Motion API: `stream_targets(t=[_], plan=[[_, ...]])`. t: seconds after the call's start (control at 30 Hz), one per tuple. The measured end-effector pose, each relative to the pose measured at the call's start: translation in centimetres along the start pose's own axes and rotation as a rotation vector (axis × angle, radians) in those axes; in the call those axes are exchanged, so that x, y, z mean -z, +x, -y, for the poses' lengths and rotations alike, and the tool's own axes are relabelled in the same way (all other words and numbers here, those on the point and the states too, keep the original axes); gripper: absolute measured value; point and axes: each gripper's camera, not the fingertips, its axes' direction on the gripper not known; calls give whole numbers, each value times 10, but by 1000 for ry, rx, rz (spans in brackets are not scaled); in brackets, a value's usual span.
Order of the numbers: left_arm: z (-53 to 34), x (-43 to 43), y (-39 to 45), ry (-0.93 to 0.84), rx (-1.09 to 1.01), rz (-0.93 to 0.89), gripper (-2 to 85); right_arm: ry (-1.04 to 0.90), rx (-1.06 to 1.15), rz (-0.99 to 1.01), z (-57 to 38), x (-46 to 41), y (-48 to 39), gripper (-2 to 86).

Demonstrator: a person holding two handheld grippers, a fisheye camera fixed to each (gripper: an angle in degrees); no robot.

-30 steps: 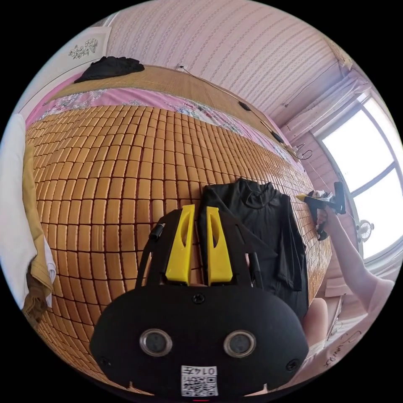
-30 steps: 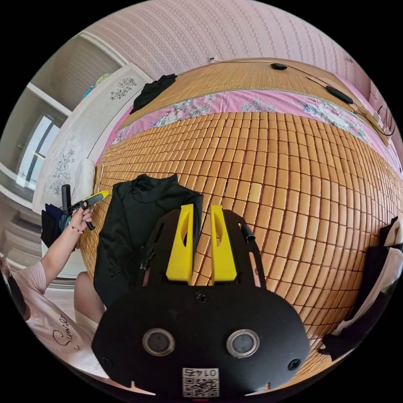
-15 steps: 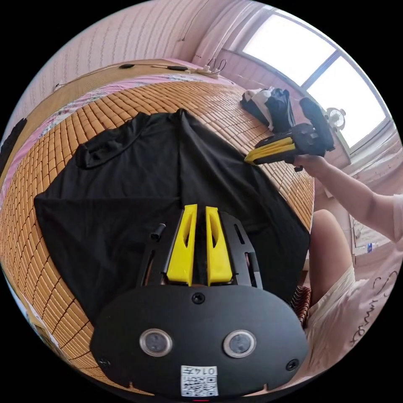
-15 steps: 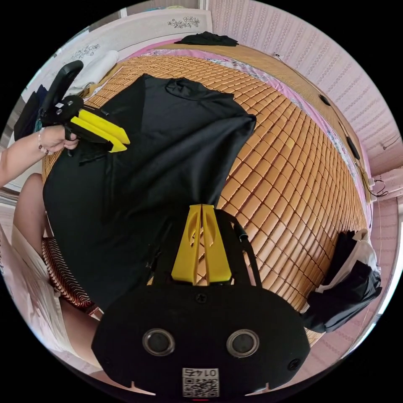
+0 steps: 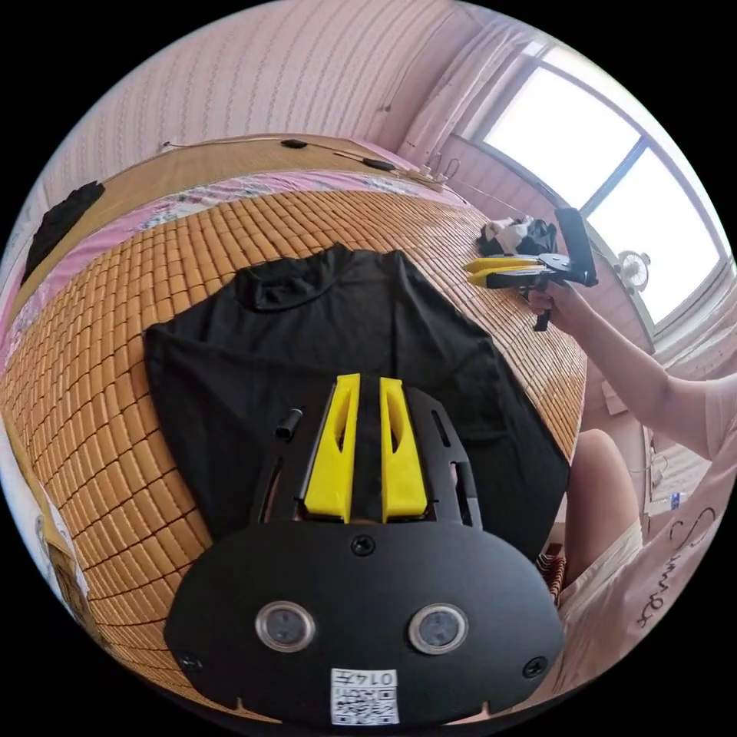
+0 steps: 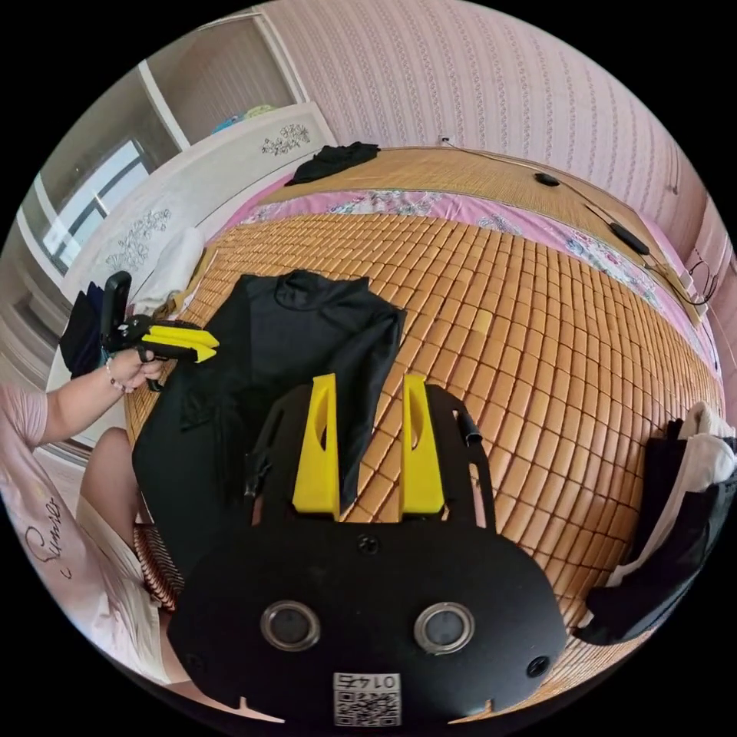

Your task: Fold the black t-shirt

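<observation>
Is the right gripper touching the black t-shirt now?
Apart. In the left gripper view the right gripper is held above the mat, beyond the edge of the black t-shirt.

Pink striped wall, bright window, bed's bamboo mat, white wardrobe.

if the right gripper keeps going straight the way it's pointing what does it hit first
Most likely the black t-shirt: the right gripper, jaws open, points at its folded edge, with the bamboo mat right beside. Depth is unclear, so it could meet the mat instead.
</observation>
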Motion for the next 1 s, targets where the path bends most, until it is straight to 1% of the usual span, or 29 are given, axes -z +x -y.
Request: stream_targets(t=[0.07, 0.13, 0.2, 0.27, 0.3, 0.33, 0.37, 0.4, 0.43, 0.47, 0.5, 0.53, 0.57, 0.67, 0.77, 0.8, 0.87, 1.0], plan=[[0, 14, -31, 18, 62, 169, 65, -9, -40, 6, 33, -26, 15, 127], [1, 21, -57, 28, 147, 201, 76, -17, -81, 16, 55, -44, 24, 131], [4, 25, -80, 27, 207, 231, 81, -68, -119, 18, 75, -61, 28, 136], [7, 31, -100, 75, 269, 285, 77, -133, -153, -7, 94, -78, 29, 125], [9, 31, -104, 80, 280, 286, 78, -148, -163, -34, 98, -79, 29, 119], [12, 29, -111, 71, 295, 274, 81, -166, -181, -108, 104, -77, 31, 77], [13, 23, -120, 45, 326, 223, 89, -172, -180, -149, 108, -74, 32, 44], [14, 20, -124, 34, 343, 183, 91, -166, -173, -138, 111, -71, 34, 33], [13, 15, -131, 37, 364, 82, 95, -156, -173, -80, 117, -64, 38, 18], [11, 10, -137, 38, 376, -8, 81, -146, -177, -49, 123, -56, 42, 13], [11, 8, -139, 29, 382, -38, 74, -138, -174, -49, 127, -51, 42, 11], [9, 5, -142, 3, 390, -50, 37, -130, -156, -68, 135, -43, 41, 9], [9, 6, -143, 9, 383, -35, 13, -134, -132, -91, 145, -37, 37, 8], [12, 14, -148, 30, 419, 30, -5, -118, -114, -127, 167, -19, 34, 6], [21, 29, -151, 61, 418, 96, -9, -68, -141, -132, 186, 5, 37, 5], [23, 33, -151, 76, 423, 104, -9, -50, -146, -137, 190, 12, 37, 5], [28, 51, -148, 163, 445, 104, -10, 3, -159, -159, 207, 37, 34, 5], [33, 71, -135, 216, 406, 131, -10, 47, -145, -162, 230, 73, 25, 5]])
